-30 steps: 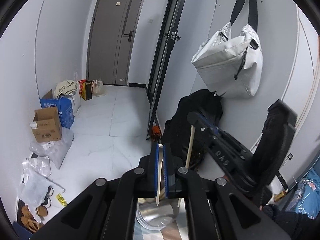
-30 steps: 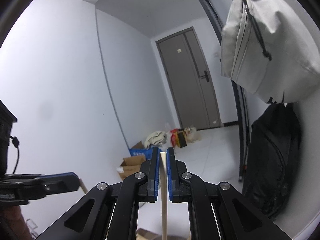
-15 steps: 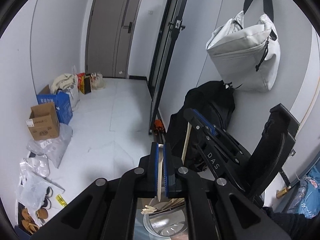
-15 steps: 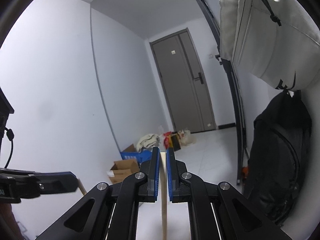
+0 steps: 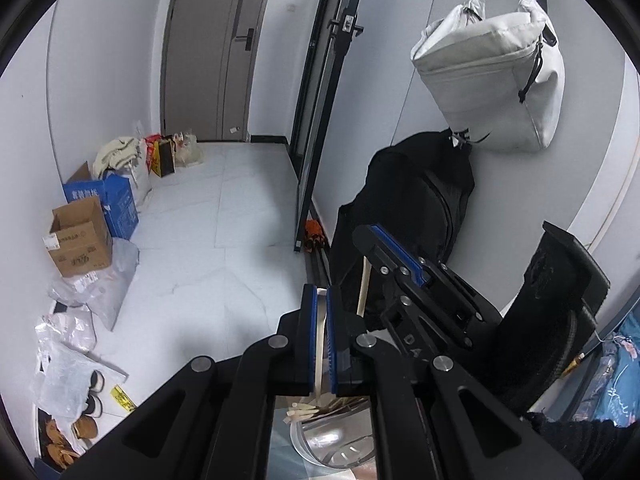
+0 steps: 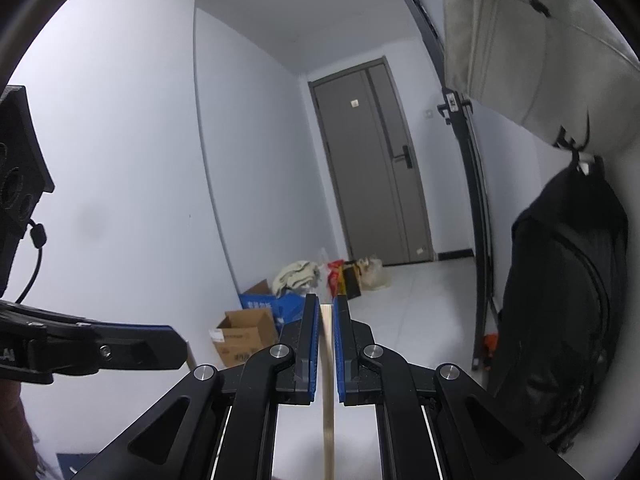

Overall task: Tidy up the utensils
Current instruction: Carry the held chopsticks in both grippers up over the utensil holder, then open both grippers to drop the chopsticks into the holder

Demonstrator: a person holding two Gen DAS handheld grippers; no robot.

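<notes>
Both grippers lower than a second ago. Left gripper (image 5: pixel 322 300) dropped and tipped down: the metal cup (image 5: pixel 336 446) under it, with the wooden utensils (image 5: pixel 320 404) in it, shows more; bag (image 5: pixel 492 84) sits higher in left view. Right gripper (image 6: pixel 327 308) also sank: door (image 6: pixel 376 168) and floor boxes (image 6: pixel 244 336) ride lower in right view, more ceiling shows.
</notes>
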